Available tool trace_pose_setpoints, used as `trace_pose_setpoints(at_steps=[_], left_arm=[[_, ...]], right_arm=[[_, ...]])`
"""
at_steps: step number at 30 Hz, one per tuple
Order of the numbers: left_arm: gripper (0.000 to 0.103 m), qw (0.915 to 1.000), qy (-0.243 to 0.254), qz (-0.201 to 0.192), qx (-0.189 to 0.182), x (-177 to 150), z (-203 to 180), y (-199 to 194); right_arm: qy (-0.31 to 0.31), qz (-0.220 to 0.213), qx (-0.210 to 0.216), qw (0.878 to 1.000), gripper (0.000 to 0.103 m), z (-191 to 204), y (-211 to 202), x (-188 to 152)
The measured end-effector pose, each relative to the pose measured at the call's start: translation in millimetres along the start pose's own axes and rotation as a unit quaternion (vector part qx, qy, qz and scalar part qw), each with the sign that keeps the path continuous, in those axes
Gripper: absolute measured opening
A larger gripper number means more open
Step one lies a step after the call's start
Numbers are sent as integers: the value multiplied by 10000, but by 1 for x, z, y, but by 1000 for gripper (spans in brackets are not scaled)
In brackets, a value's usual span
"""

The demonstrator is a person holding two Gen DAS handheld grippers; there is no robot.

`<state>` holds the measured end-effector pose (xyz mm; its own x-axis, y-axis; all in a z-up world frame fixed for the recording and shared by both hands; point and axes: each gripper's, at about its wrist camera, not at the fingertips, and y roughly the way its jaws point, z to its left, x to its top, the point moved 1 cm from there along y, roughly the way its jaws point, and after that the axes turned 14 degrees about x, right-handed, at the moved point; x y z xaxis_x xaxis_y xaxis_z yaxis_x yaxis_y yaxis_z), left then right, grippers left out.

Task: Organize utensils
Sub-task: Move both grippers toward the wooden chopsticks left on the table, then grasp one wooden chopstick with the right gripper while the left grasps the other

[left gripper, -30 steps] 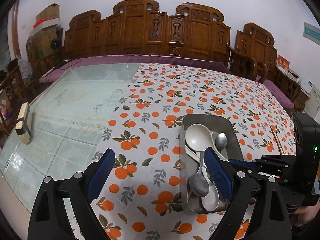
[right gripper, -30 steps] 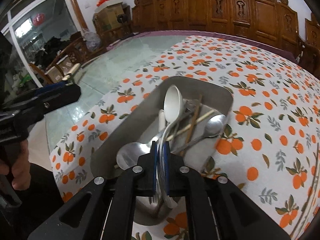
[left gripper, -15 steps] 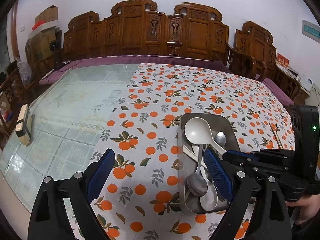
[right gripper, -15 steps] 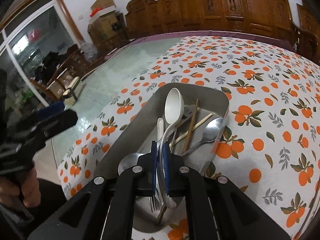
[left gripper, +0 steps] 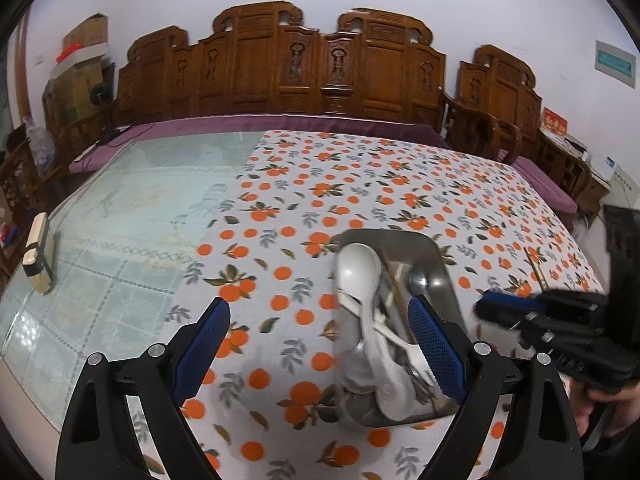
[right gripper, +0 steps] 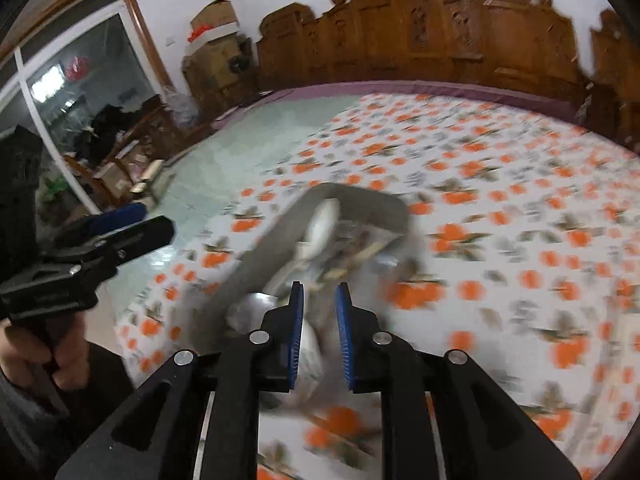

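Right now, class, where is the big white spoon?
In the left wrist view, the white spoon lies in the metal tray on the orange-print tablecloth, its bowl at the tray's far left corner.

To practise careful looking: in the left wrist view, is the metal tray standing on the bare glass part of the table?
No, the metal tray stands on the orange-patterned tablecloth.

Metal tray of utensils on orange-print tablecloth, lower centre-right of left wrist view.
Rectangular steel tray [left gripper: 438,256] sits on the orange-patterned tablecloth [left gripper: 360,184]; white plastic ladle [left gripper: 360,268], wooden chopsticks [left gripper: 394,280] and a steel spoon [left gripper: 418,280] lie in it. Bare glass tabletop [left gripper: 132,216] lies left, a wooden block [left gripper: 38,252] at its left edge. Carved wooden bench [left gripper: 288,64] stands behind, cardboard boxes [left gripper: 80,64] upper left.
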<state>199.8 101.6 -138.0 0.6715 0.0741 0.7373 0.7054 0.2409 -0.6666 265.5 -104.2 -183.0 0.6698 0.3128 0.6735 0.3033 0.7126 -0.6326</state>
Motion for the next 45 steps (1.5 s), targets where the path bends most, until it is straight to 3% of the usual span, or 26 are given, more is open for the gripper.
trace_pose_setpoints(at_steps=[8, 13, 16, 26, 30, 33, 40, 45], left_arm=[[87, 9980, 531, -40, -327, -9, -59, -17], [87, 9952, 817, -42, -546, -14, -97, -27], [87, 9940, 917, -20, -600, -17, -115, -29], [87, 9904, 1154, 123, -755, -21, -163, -21], [87, 9885, 1285, 192, -767, -20, -182, -12], [87, 9873, 1362, 242, -778, -21, -195, -6], [87, 9827, 1605, 424, -825, -23, -232, 15], [87, 9788, 1747, 512, -934, -24, -261, 25]], right_arm=[[41, -68, -1413, 9899, 24, -82, -78, -24], [462, -29, -1859, 9815, 26, -138, -101, -46], [793, 133, -1834, 9798, 26, -165, -103, -65], [835, 569, -1856, 9774, 26, -177, -87, -83], [866, 729, -1836, 9765, 19, -184, -86, -86], [854, 826, -1896, 9746, 8, -189, -88, -87], [1179, 700, -1769, 9746, 6, -207, -101, -88], [1435, 385, -1700, 9742, 6, -221, -120, -86]])
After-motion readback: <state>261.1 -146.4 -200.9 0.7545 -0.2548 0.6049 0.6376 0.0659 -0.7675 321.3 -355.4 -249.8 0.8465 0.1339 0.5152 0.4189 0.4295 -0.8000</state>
